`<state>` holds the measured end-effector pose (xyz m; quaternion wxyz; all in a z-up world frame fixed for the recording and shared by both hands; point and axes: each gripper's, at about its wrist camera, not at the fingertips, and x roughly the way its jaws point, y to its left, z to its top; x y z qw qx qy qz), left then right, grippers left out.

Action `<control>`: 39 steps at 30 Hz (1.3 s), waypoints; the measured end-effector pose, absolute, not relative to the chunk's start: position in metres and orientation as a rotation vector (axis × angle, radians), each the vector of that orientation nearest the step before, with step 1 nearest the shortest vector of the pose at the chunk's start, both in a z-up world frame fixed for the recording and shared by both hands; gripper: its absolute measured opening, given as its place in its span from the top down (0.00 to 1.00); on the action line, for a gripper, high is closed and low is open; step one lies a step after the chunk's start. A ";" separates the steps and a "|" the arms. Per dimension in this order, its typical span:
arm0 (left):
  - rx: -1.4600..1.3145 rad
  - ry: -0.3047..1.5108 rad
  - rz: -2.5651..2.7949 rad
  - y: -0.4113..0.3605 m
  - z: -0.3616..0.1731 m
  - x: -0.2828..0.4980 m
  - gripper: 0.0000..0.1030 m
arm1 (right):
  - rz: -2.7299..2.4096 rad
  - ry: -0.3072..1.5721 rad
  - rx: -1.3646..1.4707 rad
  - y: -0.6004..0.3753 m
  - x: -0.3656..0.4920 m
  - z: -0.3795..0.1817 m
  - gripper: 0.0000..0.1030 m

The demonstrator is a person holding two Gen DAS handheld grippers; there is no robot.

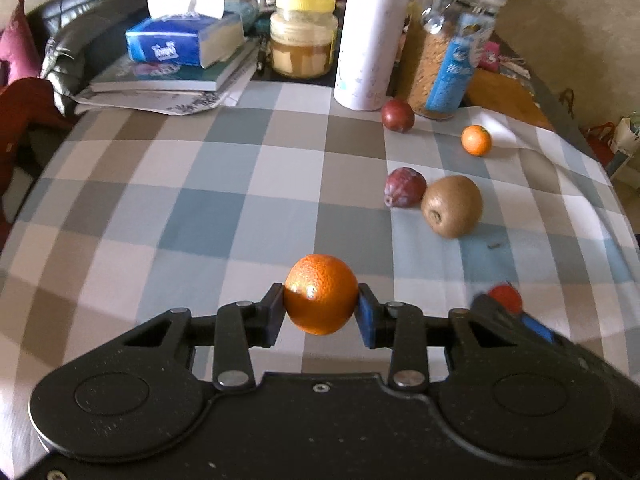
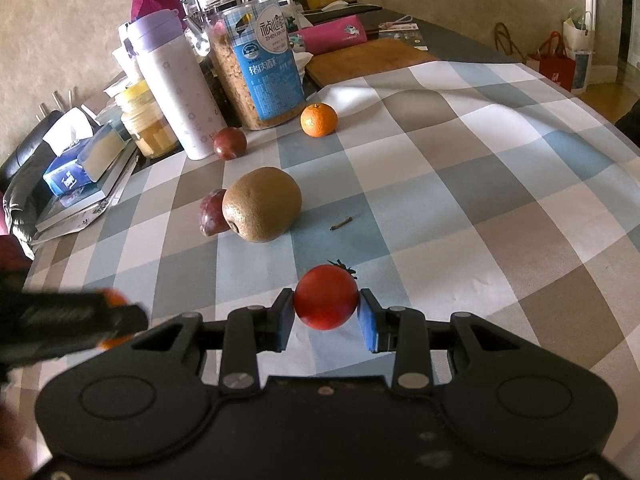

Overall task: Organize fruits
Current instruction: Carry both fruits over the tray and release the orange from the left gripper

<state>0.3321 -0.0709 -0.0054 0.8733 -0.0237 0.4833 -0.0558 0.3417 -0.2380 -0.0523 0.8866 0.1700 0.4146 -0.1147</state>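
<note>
checked-cloth worktop (image 1: 200, 200), cluttered at the back. left claw (image 1: 321, 312) pinching an orange (image 1: 321, 294); right claw (image 2: 326, 314) pinching a red tomato (image 2: 326, 302). beyond both: kiwi (image 2: 262, 204), plum touching it.

Fruit first — two oranges, one large (image 1: 321, 294) and one small (image 1: 476, 140); two dark red plums (image 1: 397, 115) (image 1: 405, 187); one kiwi (image 1: 453, 206); one red tomato (image 2: 326, 297). Beyond them — two jars (image 1: 303, 36) (image 2: 256, 56), one white flask (image 1: 370, 40), one tissue box (image 1: 182, 40).
</note>
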 end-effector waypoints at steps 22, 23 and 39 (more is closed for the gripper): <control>0.009 0.945 -0.038 -0.035 0.004 0.200 0.55 | -0.113 0.812 0.191 -0.209 0.322 -0.045 0.65; 0.006 0.946 -0.036 -0.033 0.003 0.196 0.55 | -0.102 0.810 0.179 -0.206 0.318 -0.042 0.65; -0.013 0.885 -0.038 -0.010 0.010 0.140 0.55 | 0.082 0.753 0.197 -0.196 0.192 0.027 0.65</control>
